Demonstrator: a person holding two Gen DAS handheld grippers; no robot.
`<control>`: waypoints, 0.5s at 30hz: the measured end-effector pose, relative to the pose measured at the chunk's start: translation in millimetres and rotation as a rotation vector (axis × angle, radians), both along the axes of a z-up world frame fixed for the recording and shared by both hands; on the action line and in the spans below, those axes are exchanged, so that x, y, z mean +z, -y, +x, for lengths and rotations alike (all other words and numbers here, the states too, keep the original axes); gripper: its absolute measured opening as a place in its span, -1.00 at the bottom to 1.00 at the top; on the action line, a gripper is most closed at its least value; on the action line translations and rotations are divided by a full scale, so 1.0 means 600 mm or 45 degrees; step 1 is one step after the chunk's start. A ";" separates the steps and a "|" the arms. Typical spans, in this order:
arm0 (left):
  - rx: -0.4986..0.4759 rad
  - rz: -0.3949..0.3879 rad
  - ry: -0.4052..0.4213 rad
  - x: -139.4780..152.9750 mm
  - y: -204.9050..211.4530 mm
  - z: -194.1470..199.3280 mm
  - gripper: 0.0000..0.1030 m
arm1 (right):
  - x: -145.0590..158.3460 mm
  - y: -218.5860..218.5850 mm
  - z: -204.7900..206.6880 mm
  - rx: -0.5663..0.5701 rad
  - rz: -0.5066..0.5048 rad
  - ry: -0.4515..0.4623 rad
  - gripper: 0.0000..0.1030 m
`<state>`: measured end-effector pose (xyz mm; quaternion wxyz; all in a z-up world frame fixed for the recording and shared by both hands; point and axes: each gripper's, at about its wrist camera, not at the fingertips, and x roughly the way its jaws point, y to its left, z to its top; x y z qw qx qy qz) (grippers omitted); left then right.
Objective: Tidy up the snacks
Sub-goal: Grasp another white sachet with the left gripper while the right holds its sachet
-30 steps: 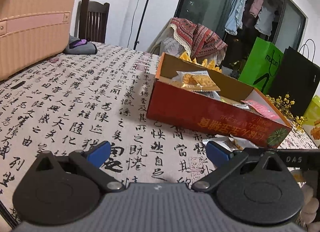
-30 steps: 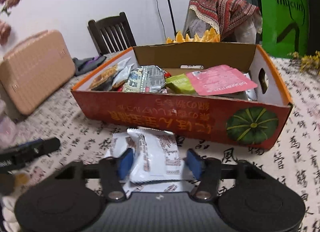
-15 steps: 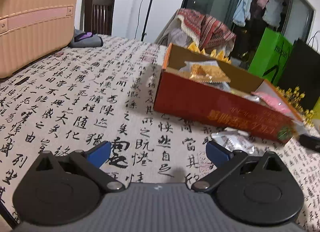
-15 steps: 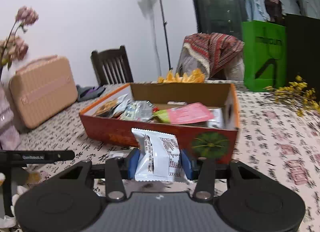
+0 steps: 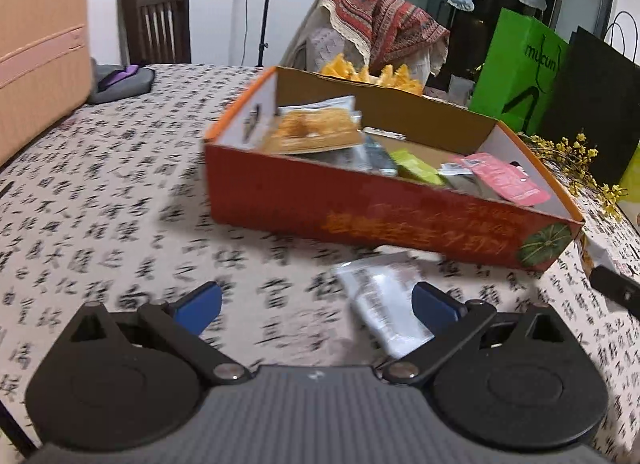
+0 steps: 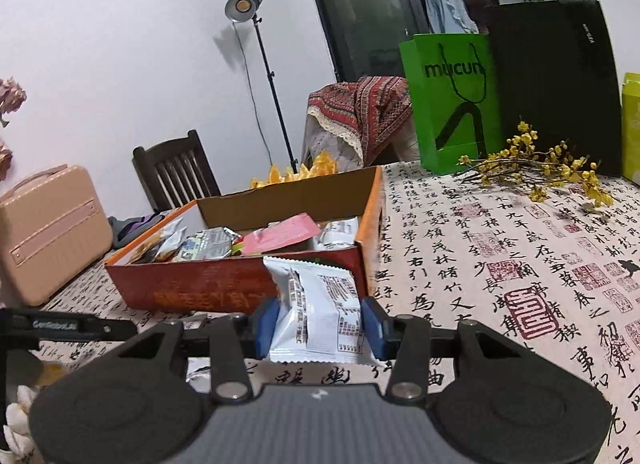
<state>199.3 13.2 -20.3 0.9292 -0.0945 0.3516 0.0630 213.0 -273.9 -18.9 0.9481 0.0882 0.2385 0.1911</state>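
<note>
An orange cardboard box (image 5: 360, 216) (image 6: 192, 288) holding several snack packets stands on the calligraphy tablecloth. My right gripper (image 6: 318, 322) is shut on a white snack packet (image 6: 316, 312), held upright above the cloth just in front of the box's right corner. My left gripper (image 5: 316, 304) is open, wide apart, low over the table in front of the box. A silvery white packet (image 5: 384, 300) lies on the cloth before the box, near the left gripper's right fingertip (image 5: 434, 300), not between pads that press on it.
A pink suitcase (image 5: 36, 60) (image 6: 48, 232) sits at the table's left, with a dark chair (image 5: 156, 20) behind. Green bag (image 6: 452, 104) and black bag (image 6: 556, 84) stand at the far right beside yellow flower sprigs (image 6: 536, 168). A grey pouch (image 5: 120, 82) lies at the back left.
The right gripper closed on the white packet and lifted it off the cloth, swinging right. The left gripper moved right toward the packet left lying in front of the box.
</note>
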 end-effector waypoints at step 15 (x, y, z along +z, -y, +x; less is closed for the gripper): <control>0.116 0.162 -0.105 -0.040 0.080 0.062 1.00 | 0.001 -0.001 -0.016 0.012 -0.013 0.057 -0.13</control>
